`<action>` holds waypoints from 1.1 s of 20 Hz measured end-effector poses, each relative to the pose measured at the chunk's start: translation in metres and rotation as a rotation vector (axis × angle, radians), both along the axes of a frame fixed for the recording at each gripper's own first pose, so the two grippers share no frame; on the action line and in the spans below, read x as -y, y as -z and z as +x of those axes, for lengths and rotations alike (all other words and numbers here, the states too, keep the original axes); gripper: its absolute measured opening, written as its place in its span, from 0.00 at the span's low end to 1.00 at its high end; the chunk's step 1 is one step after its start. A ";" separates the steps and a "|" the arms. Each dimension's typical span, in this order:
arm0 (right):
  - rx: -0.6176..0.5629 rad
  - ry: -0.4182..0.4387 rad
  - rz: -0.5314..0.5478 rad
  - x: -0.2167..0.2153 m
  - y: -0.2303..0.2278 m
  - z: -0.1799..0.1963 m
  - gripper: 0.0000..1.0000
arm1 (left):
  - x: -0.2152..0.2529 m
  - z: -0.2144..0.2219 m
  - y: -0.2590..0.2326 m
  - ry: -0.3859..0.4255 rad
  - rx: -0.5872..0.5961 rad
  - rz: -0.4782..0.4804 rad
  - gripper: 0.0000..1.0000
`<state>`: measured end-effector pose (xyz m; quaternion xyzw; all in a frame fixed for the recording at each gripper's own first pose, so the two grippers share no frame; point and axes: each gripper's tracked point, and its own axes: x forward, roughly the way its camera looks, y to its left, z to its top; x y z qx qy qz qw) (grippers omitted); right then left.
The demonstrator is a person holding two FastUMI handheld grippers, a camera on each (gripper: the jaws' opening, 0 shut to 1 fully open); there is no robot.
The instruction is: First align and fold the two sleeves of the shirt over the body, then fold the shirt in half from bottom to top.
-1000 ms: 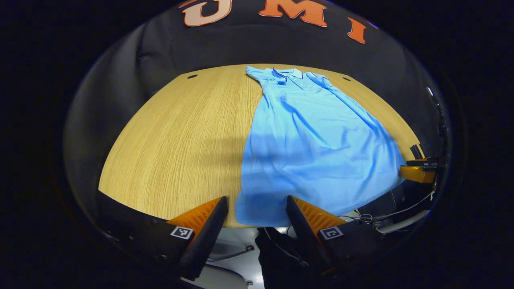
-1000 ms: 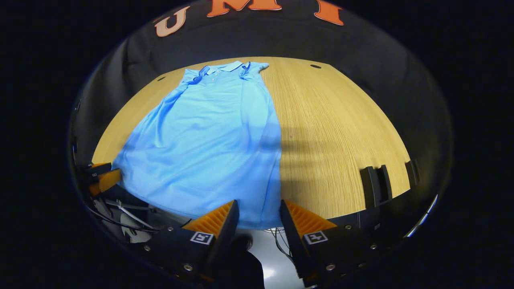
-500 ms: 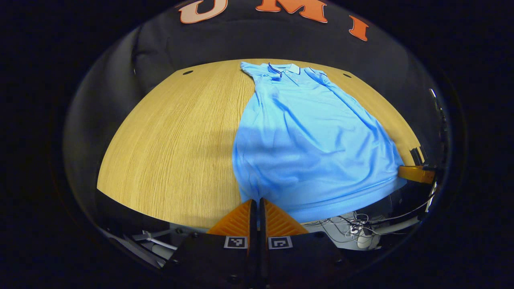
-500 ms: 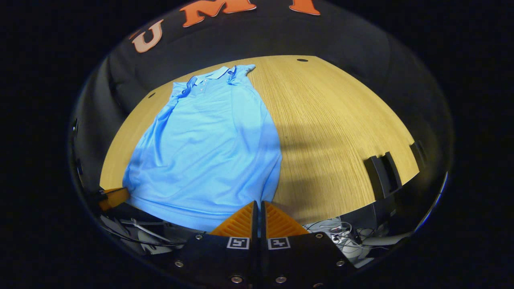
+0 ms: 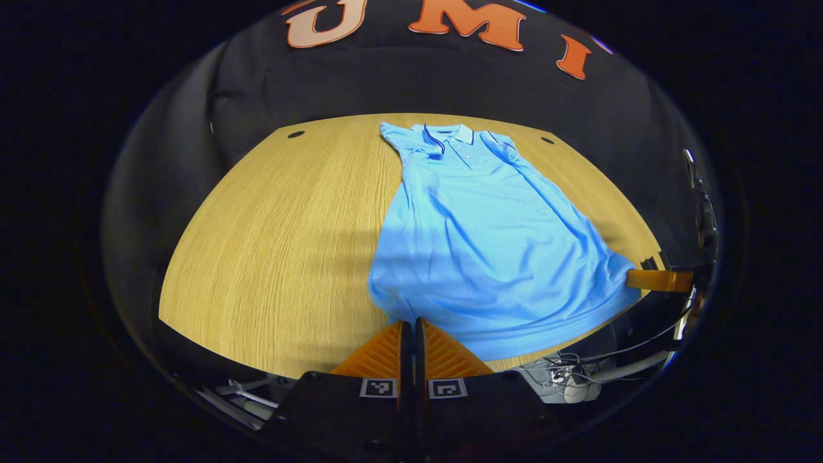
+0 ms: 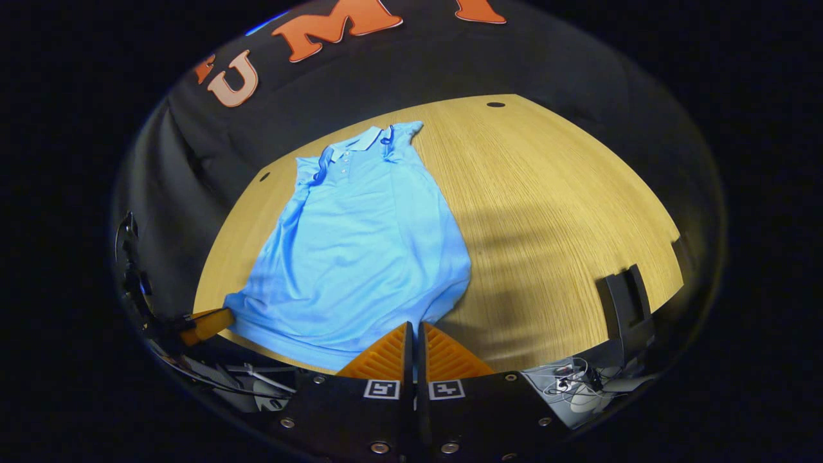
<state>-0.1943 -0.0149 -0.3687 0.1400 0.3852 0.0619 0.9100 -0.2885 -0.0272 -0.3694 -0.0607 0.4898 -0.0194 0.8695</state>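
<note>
Black cloth is hung as the wall behind a light wooden bench [image 5: 270, 244], on which a blue shirt [image 5: 488, 251] is spread front up. Nearest in the left gripper view, the left gripper [image 5: 407, 337] is seen with its jaws closed together on the shirt's hem at one bottom corner, at the near edge of the bench; the cloth is gathered into a small pucker just ahead of the fingertips. In the right gripper view, the right gripper [image 6: 413, 339] is likewise seen with its jaws pressed shut on the hem at the other bottom corner, the fabric being pinched between them. The right gripper [image 5: 659, 280] is also caught at the far right of the left gripper view, at the shirt's hem, and the left gripper [image 6: 206, 325] at the far left of the right gripper view, again at the hem. Below the bench edge, cables [image 5: 578, 363] are seen in a tangle. A dark bracket [image 6: 627, 302] is fixed at the bench edge to the right in the right gripper view. Farther off, the shirt's body is laid flat with shallow creases running along it, and both sleeves are folded in over the body near the shoulders. The collar [image 5: 450, 133], edged with a dark line, is placed at the far end of the bench, with buttons visible below it. Two small dark holes [image 5: 296, 134] are set into the bench near its far edge, one to each side of the collar.
</note>
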 end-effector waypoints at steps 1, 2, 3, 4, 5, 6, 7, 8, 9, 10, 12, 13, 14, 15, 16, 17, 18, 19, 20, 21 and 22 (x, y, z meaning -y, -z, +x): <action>0.017 -0.004 0.002 0.001 -0.008 0.005 0.02 | -0.001 0.007 -0.006 -0.008 0.017 -0.007 0.04; 0.031 -0.005 0.002 0.001 -0.015 0.009 0.02 | -0.003 0.013 -0.012 -0.015 0.032 -0.009 0.04; 0.039 -0.007 0.009 0.002 -0.021 0.012 0.02 | -0.004 0.018 -0.019 -0.020 0.047 -0.012 0.04; 0.049 -0.006 0.016 0.002 -0.027 0.016 0.02 | -0.006 0.024 -0.026 -0.022 0.062 -0.013 0.04; 0.055 -0.005 0.022 0.003 -0.031 0.019 0.02 | -0.005 0.028 -0.033 -0.023 0.076 -0.015 0.04; 0.058 -0.008 0.029 0.004 -0.034 0.020 0.02 | -0.004 0.031 -0.038 -0.023 0.086 -0.018 0.04; 0.063 -0.008 0.035 0.004 -0.037 0.022 0.02 | -0.003 0.034 -0.041 -0.023 0.091 -0.020 0.04; 0.065 -0.013 0.041 0.005 -0.038 0.022 0.02 | -0.001 0.037 -0.045 -0.020 0.100 -0.020 0.04; 0.066 -0.017 0.044 0.006 -0.040 0.024 0.02 | 0.000 0.041 -0.046 -0.016 0.104 -0.016 0.04; 0.067 -0.021 0.043 0.007 -0.043 0.025 0.02 | 0.000 0.046 -0.048 -0.011 0.110 -0.006 0.03; 0.079 -0.024 0.044 0.008 -0.051 0.034 0.02 | -0.001 0.055 -0.052 -0.003 0.122 0.001 0.04; 0.084 -0.024 0.041 0.009 -0.055 0.040 0.02 | 0.000 0.061 -0.054 -0.001 0.127 0.000 0.04; 0.090 -0.022 0.039 0.009 -0.059 0.045 0.02 | 0.000 0.068 -0.055 0.003 0.131 -0.004 0.04; 0.098 -0.018 0.037 0.010 -0.062 0.052 0.02 | 0.000 0.075 -0.054 0.008 0.136 -0.009 0.04; 0.102 -0.012 0.034 0.011 -0.065 0.059 0.02 | -0.001 0.083 -0.054 0.016 0.142 -0.014 0.04; 0.099 -0.001 0.032 0.012 -0.067 0.066 0.02 | -0.003 0.092 -0.054 0.024 0.147 -0.014 0.04; 0.093 0.008 0.037 0.011 -0.070 0.073 0.02 | -0.007 0.102 -0.054 0.028 0.148 -0.013 0.04; 0.096 0.012 0.042 0.009 -0.074 0.081 0.02 | -0.010 0.113 -0.053 0.029 0.152 -0.014 0.04; 0.096 0.014 0.035 0.010 -0.076 0.089 0.02 | -0.013 0.124 -0.052 0.028 0.156 -0.014 0.04; 0.096 0.016 0.027 0.011 -0.079 0.097 0.02 | -0.016 0.134 -0.051 0.031 0.156 -0.017 0.04; 0.099 0.021 0.024 0.010 -0.082 0.105 0.02 | -0.018 0.144 -0.049 0.033 0.155 -0.027 0.04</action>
